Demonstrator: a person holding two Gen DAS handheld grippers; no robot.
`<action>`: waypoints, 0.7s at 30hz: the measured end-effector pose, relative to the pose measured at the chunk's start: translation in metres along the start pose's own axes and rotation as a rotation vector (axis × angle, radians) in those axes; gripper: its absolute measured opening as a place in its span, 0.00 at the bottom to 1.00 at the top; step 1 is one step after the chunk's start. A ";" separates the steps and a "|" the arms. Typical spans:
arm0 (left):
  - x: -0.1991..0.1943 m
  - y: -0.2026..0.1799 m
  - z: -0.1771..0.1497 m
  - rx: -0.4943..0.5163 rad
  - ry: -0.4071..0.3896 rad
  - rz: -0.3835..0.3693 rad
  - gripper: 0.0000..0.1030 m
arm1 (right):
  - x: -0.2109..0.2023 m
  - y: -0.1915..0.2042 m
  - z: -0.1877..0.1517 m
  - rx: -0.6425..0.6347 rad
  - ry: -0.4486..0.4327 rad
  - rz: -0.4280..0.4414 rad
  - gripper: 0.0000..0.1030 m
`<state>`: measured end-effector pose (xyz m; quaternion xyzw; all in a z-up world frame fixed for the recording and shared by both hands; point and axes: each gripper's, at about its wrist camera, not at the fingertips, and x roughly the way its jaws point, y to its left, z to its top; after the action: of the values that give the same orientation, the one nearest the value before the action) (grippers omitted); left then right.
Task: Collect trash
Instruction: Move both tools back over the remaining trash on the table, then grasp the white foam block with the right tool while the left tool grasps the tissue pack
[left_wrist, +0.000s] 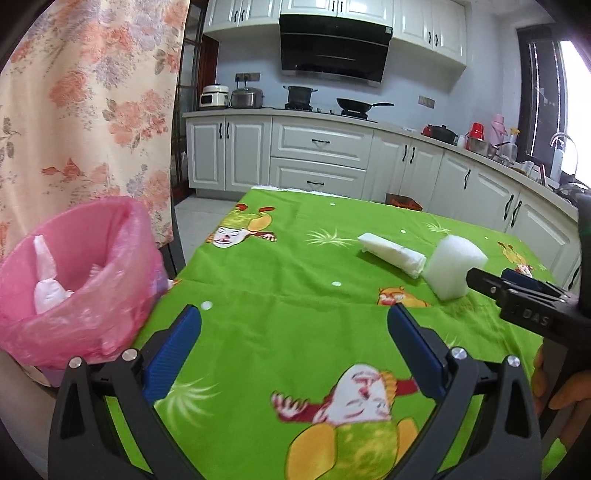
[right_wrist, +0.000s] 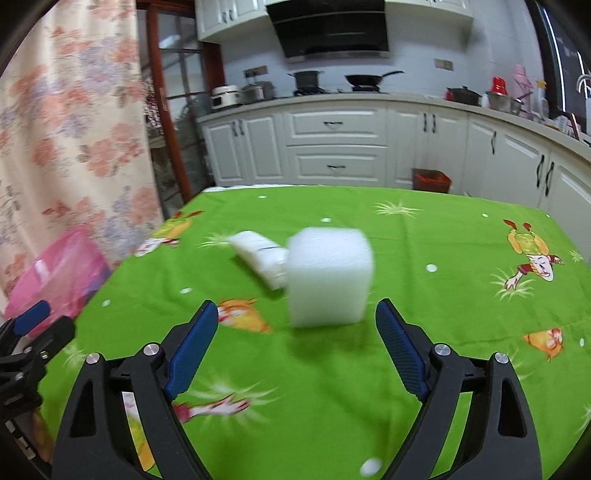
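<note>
Approaching foam block (right_wrist: 328, 277), right gripper (right_wrist: 295, 332) spread wide, nothing between jaws, block just ahead, not touched. Block stands upright mid-table on green cloth (right_wrist: 424, 369), touching folded white packet (right_wrist: 260, 258) on side toward pink-lined bin (left_wrist: 74, 273) off table's left edge. Judged light, soft, squashable; grip across flat side faces, low. Left gripper (left_wrist: 295, 350) also spread, empty, angled down over near edge.

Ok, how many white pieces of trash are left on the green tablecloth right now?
2. A foam block stands just ahead of the open right gripper. A flat white packet lies beside it, toward the pink-lined bin. Table areas outside both views may hold more.
</note>
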<state>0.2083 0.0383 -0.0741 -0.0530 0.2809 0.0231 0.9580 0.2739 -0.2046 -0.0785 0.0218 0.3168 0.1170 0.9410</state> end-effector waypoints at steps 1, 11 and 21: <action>0.003 -0.002 0.003 -0.008 0.006 0.001 0.95 | 0.007 -0.003 0.004 0.004 0.010 -0.012 0.81; 0.043 -0.014 0.017 -0.010 0.058 0.039 0.95 | 0.061 -0.014 0.027 -0.021 0.101 -0.057 0.81; 0.084 -0.031 0.035 -0.051 0.091 0.053 0.95 | 0.063 -0.022 0.018 -0.032 0.122 0.000 0.58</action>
<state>0.2999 0.0129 -0.0878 -0.0709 0.3247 0.0530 0.9417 0.3372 -0.2106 -0.1039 -0.0004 0.3717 0.1231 0.9202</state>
